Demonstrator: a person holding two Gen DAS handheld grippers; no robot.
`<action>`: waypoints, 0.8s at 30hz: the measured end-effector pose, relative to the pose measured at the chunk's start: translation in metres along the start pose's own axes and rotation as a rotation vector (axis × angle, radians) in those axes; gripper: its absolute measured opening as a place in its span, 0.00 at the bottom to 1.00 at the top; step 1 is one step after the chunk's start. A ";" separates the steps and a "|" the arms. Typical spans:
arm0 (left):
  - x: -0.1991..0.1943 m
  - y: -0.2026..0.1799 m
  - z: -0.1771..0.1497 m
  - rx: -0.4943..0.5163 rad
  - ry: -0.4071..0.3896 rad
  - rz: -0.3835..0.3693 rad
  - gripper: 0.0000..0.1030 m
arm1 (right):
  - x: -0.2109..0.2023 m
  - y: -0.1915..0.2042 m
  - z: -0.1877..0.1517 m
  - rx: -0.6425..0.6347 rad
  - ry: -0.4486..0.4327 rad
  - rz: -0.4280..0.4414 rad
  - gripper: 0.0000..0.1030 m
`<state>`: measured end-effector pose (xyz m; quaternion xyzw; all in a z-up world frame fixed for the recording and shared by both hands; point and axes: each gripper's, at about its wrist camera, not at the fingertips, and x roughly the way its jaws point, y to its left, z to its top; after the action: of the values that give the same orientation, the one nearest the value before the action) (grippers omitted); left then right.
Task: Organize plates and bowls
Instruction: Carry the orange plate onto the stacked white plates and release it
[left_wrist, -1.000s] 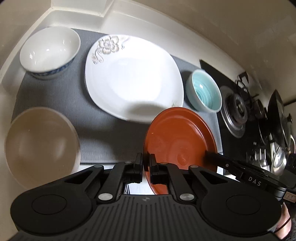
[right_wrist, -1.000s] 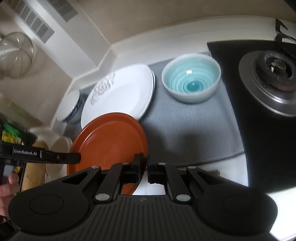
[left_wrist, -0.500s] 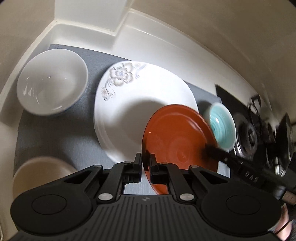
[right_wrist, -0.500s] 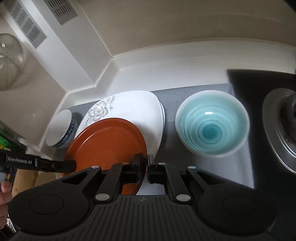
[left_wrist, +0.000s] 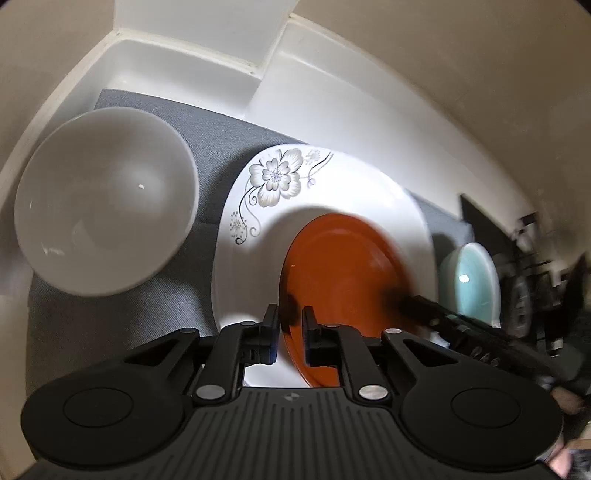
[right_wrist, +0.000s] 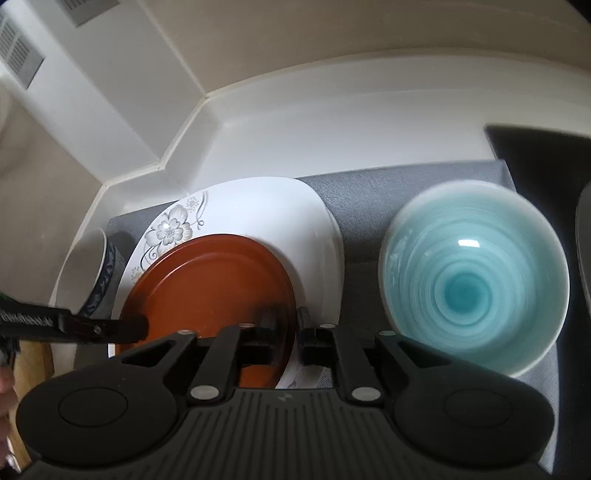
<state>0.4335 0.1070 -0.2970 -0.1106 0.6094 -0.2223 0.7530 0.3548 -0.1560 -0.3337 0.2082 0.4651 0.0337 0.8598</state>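
The red plate (left_wrist: 343, 273) sits between the fingers of both your grippers, over the white flowered plate (left_wrist: 332, 177). Your left gripper (left_wrist: 290, 332) has its jaws set narrowly on either side of the plate's near-left rim; a sliver of gap shows beside the rim, so you cannot tell whether the pads press it. Your right gripper (right_wrist: 286, 332) straddles the opposite rim in the same way, jaws narrow, and the grip there is just as unclear. Each wrist view shows the other gripper's finger reaching onto the red plate from the side. Whether the red plate rests on the white one or hangs just above it cannot be made out.

Outward, the white bowl (left_wrist: 107, 206) stands left of the flowered plate on the grey mat (left_wrist: 221, 136); the blue bowl (right_wrist: 474, 280) stands to its right, apart from it. The black stovetop (right_wrist: 539, 151) lies beyond the mat's right edge.
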 end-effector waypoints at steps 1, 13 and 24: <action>-0.007 0.004 -0.002 -0.005 -0.020 -0.015 0.23 | -0.006 0.002 -0.001 -0.021 -0.008 0.009 0.48; -0.013 0.039 -0.033 -0.038 -0.011 0.030 0.12 | -0.024 -0.043 -0.039 0.236 -0.031 0.033 0.35; -0.025 0.036 -0.033 -0.039 -0.036 -0.024 0.06 | -0.027 -0.033 -0.044 0.266 -0.030 0.059 0.06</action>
<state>0.4046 0.1539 -0.2988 -0.1367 0.5985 -0.2175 0.7588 0.2992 -0.1784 -0.3465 0.3342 0.4461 -0.0063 0.8302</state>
